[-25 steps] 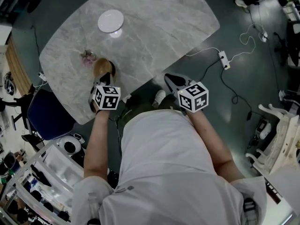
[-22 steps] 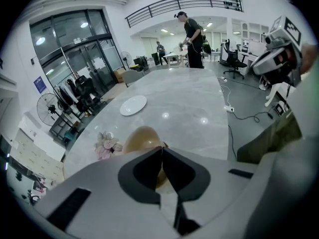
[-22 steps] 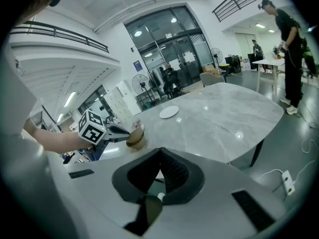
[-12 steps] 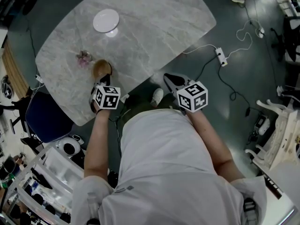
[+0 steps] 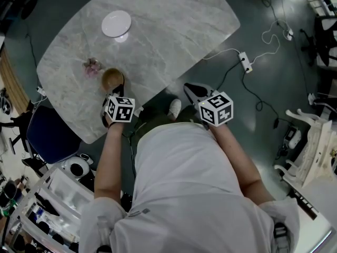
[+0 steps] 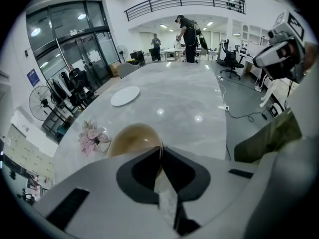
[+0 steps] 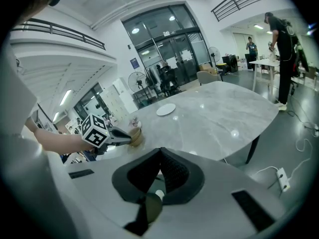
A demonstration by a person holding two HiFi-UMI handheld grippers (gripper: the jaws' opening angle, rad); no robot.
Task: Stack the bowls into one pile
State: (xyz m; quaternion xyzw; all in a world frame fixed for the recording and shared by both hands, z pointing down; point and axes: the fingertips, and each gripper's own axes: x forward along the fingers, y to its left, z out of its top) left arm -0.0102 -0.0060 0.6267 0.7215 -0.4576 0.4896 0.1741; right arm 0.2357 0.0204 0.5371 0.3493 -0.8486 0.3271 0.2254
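A brown bowl (image 5: 112,78) sits on the marble table (image 5: 174,30) near its front left edge. My left gripper (image 5: 117,91) is shut on the bowl's near rim; in the left gripper view the rim of the brown bowl (image 6: 134,138) runs between the closed jaw tips of the left gripper (image 6: 160,151). A white shallow bowl (image 5: 116,23) lies farther back on the table, also seen as the white bowl (image 6: 125,95). My right gripper (image 5: 192,91) hangs off the table's edge, shut and empty; its own view shows the right gripper (image 7: 160,152) with the brown bowl (image 7: 135,139) to its left.
A pink flower ornament (image 5: 91,67) lies just left of the brown bowl. A blue chair (image 5: 47,133) stands at the table's left corner. A power strip and cable (image 5: 245,62) lie on the floor to the right. People stand far behind the table (image 6: 187,31).
The head view has drifted a little. The brown bowl looked tilted before and now sits rounder and more level in the left gripper. The right gripper has not moved.
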